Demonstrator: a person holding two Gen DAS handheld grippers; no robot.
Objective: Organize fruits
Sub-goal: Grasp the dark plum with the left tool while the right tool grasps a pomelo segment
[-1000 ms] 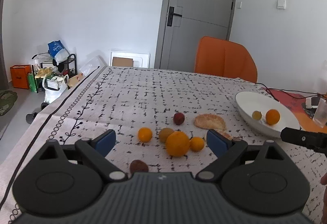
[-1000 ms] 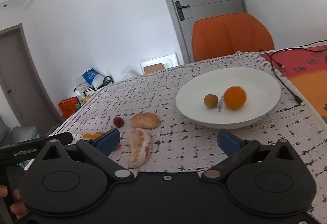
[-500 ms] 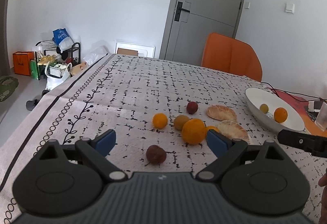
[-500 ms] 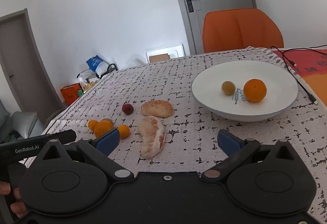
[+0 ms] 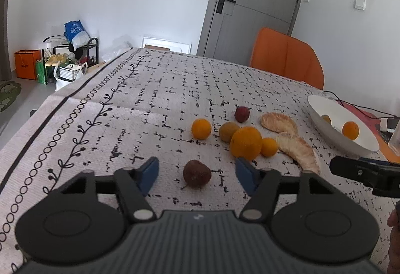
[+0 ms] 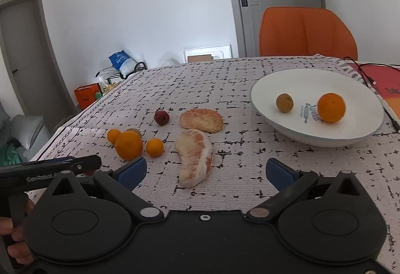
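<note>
Near the table's (image 5: 75,109) front edge, the left gripper (image 5: 197,172) has dropped around the dark fruit (image 5: 197,174), jaws closing, not yet touching it. From the right wrist, the right gripper (image 6: 206,172) gapes over a pomelo segment (image 6: 196,155); the bowl (image 6: 355,135) by the right edge awaits both

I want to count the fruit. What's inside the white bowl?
Inside the white bowl are an orange and a small brownish-green fruit. Dark printed writing shows between them; the orange covers part of it.

Dark-red fruit (image 5: 196,174) between closing hand-held gripper (image 5: 197,172)
</note>
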